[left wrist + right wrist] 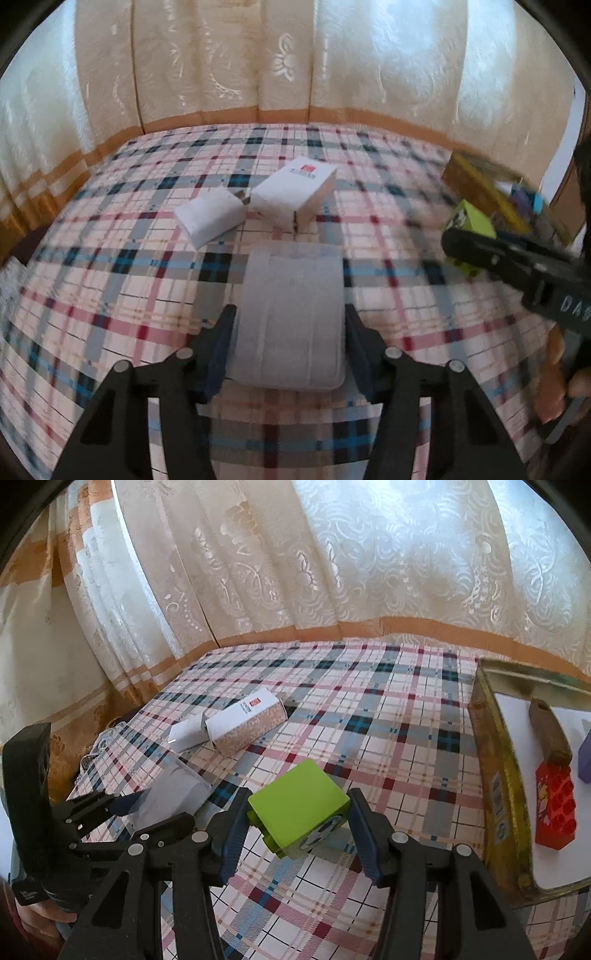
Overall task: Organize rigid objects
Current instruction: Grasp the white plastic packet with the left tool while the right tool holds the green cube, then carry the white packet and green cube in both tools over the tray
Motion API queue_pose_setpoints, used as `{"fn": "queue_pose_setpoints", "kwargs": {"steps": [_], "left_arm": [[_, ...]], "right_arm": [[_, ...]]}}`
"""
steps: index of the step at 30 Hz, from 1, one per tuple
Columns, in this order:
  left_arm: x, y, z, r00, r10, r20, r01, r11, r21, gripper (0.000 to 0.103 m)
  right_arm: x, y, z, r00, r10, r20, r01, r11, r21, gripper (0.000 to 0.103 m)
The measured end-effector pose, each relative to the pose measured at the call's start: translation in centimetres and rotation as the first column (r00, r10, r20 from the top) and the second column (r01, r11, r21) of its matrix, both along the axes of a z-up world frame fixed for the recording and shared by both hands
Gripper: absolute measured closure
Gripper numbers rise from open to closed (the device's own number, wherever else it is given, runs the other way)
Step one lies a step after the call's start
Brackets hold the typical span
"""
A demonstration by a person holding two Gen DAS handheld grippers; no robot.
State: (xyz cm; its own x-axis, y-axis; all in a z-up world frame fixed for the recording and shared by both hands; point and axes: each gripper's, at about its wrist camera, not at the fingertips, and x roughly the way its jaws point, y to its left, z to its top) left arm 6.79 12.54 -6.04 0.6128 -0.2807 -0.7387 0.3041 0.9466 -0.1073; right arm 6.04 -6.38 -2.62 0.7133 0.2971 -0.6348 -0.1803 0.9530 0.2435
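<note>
Your right gripper clamps the green block for the tin at the table's right edge, while your left gripper pinches the grey packet.

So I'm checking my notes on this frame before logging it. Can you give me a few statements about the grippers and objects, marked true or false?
1. The left gripper has a grey pack between its fingers. True.
2. The right gripper brackets a red block. False: it brackets a green block; the red block lies in the tray.
3. The white box stands in the tray. False: it lies on the plaid cloth.
4. A brown object lies in the tray. True.
</note>
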Motion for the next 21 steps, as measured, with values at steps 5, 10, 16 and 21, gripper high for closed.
{"fn": "queue_pose_setpoints", "kwargs": {"steps": [5, 10, 16, 21], "left_arm": [[-1.0, -0.7, 1.8, 0.995, 0.045, 0.087, -0.036, 0.994, -0.104, 0.048], [-1.2, -2.2, 3.7, 0.982, 0.084, 0.169, -0.050, 0.980, -0.194, 0.048], [-0.9, -4.7, 5.4, 0.965, 0.122, 0.234, -0.067, 0.971, -0.231, 0.048], [0.0, -7.4, 6.2, 0.962, 0.119, 0.248, -0.059, 0.969, -0.238, 0.048]], "right_arm": [[-0.7, -0.4, 1.2, 0.998, -0.019, 0.064, 0.021, 0.999, -0.036, 0.048], [-0.8, -1.9, 2.0, 0.994, -0.050, 0.094, 0.051, 0.999, -0.014, 0.048], [-1.1, -3.6, 3.0, 0.986, -0.098, 0.136, 0.101, 0.995, -0.013, 0.048], [-1.2, -5.5, 3.4, 0.974, -0.158, 0.162, 0.168, 0.984, -0.050, 0.048]]}}
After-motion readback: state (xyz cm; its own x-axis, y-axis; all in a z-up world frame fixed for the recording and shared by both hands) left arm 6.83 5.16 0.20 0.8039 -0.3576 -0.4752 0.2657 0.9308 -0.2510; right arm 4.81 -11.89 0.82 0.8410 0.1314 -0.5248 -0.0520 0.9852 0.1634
